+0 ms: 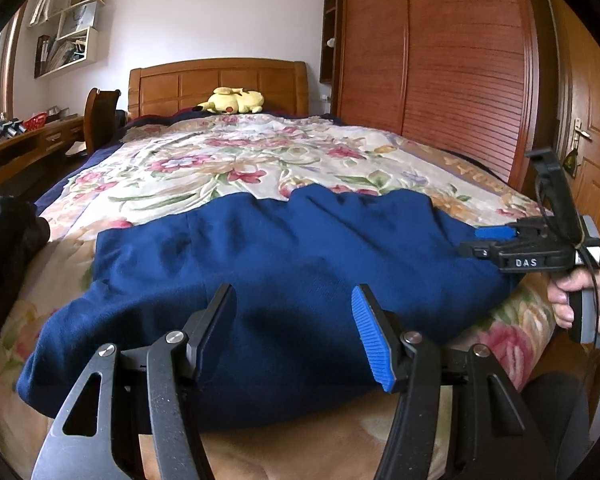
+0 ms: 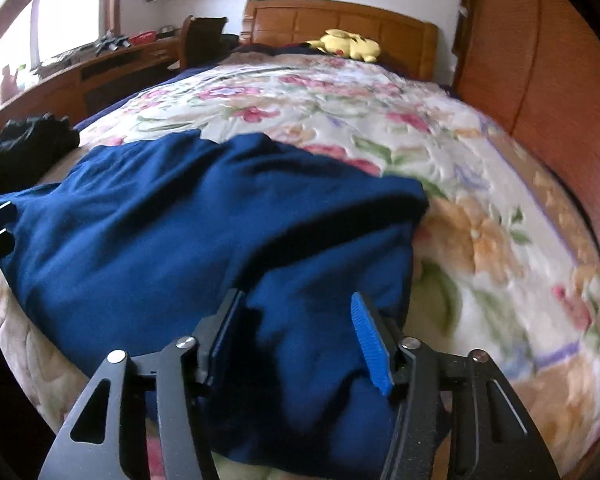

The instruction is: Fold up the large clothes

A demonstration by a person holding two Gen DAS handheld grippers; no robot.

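Folding in progress: navy blue garment (image 1: pixel 268 272) lying across the foot of the bed (image 1: pixel 228 152), on the floral quilt (image 1: pixel 260 160), partly bunched, with one layer already lapped over at the 3 o'clock side in the right wrist view.

Left gripper (image 1: pixel 296 332) hovering over the garment's near hem at 6 o'clock, jaws standing apart, nothing between the pads. Right gripper (image 2: pixel 296 336) poised at the garment's near corner, jaws likewise apart; cloth sitting beneath and between the fingers but not pinched. In the left wrist view, showing at 3 o'clock, held by a hand (image 1: pixel 584 292).

Risks, judged from here:
- Closing on the thick bunched corner and catching several layers, or quilt with them, dragging the bedding along.
- Gripping unevenly at the two ends, skewing the fold line.
- Near hem hanging over the mattress edge; garment sliding floorward if tugged toward 6 o'clock.
- Right wrist view blurring, so aim at the corner being uncertain.

Counts: one navy garment; one dark garment heap (image 2: pixel 28 140) at 9 o'clock; two grippers; one yellow plush toy (image 1: pixel 234 101) at 12 o'clock by the headboard (image 1: pixel 220 80); one wardrobe (image 1: pixel 440 60).
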